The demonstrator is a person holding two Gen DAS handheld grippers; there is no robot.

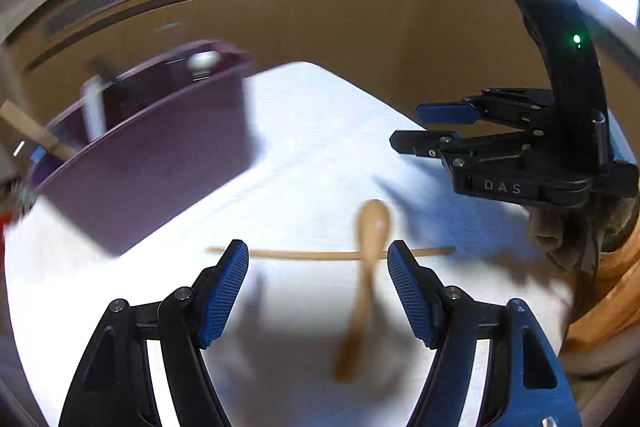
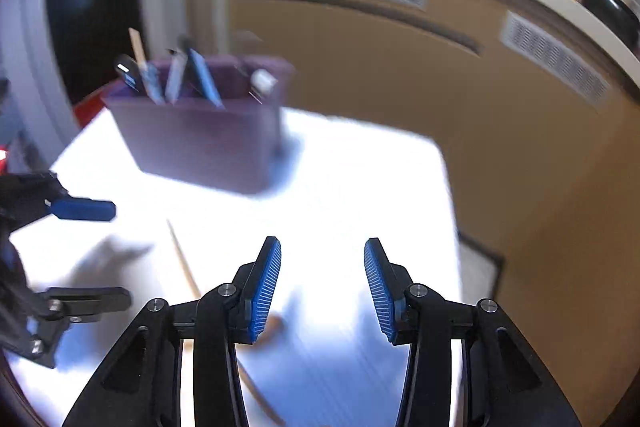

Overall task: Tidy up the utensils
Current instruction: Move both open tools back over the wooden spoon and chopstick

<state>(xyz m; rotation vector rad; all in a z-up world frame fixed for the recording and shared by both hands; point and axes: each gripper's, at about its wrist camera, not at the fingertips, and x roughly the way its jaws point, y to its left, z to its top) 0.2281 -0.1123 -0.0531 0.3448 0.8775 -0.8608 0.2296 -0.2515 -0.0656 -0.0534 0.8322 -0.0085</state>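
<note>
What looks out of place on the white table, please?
A wooden spoon and a thin wooden stick lie loose on the white table, crossing each other, while the other utensils stand in the purple holder. Nothing looks spilled or broken; the pictures are blurred.

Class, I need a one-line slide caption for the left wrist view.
Open left gripper above a wooden spoon and thin stick on the white table, purple holder behind, right gripper alongside.
</note>
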